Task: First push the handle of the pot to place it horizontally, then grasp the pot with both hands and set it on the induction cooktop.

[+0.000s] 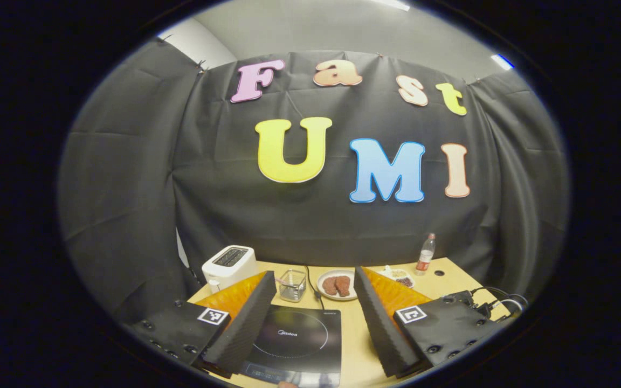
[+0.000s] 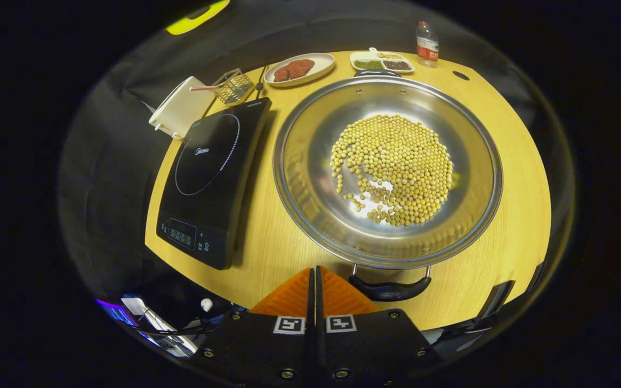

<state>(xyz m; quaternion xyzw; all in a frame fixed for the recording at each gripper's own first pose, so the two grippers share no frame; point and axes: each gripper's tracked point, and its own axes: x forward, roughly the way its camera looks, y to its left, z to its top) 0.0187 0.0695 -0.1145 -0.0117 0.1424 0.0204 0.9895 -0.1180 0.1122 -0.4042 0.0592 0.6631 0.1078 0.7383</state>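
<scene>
White toaster (image 1: 228,266), wire basket (image 2: 233,85), plate of meat (image 2: 299,68), divided dish (image 2: 381,62) and bottle (image 2: 427,44) along the table's (image 2: 504,258) far edge.

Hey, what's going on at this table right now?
A person is working with two handheld grippers at a wooden table. The right gripper, fingers closed together and holding nothing, sits just left of the near black handle of a wide steel pot filled with yellow soybeans. The left gripper is open above the black induction cooktop, which is bare. The pot stands on the table to the cooktop's right, not yet lifted.
</scene>
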